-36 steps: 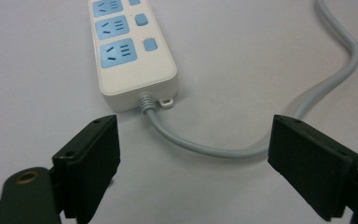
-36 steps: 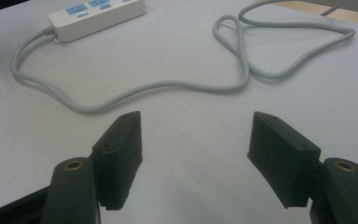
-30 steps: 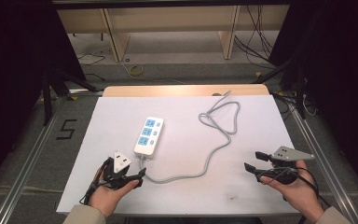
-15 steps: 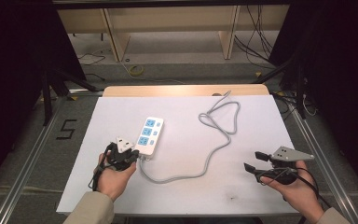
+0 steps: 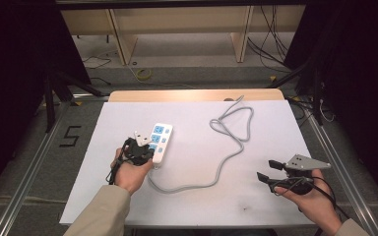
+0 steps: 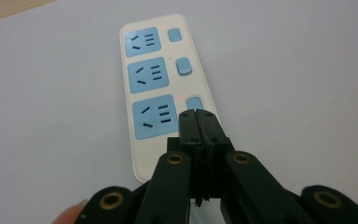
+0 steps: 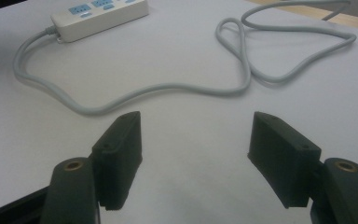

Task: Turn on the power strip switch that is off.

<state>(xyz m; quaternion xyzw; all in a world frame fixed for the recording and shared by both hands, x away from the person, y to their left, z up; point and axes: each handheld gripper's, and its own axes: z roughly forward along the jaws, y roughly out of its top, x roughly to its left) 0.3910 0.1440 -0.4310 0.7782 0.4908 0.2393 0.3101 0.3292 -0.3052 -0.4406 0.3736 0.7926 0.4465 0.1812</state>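
My left claw (image 6: 198,116) is clenched, the two black jaws pressed flat together with nothing between them. The tips sit right over the near end of the white power strip (image 6: 168,88), just at the nearest blue switch (image 6: 194,103), with a small red light showing beside it; I can't tell whether the tips actually touch it. Ahead of the claw run three blue sockets in a row, each with its own switch alongside. From above, my left claw (image 5: 145,142) is at the strip's (image 5: 160,142) near end, and the grey cable (image 5: 226,157) leaves that end, curves toward my right side and loops away across the white table (image 5: 197,206). My right claw (image 5: 268,171) is released, jaws wide apart with nothing between them, hovering well away from the strip, with the cable (image 7: 135,91) snaking across in front of it.
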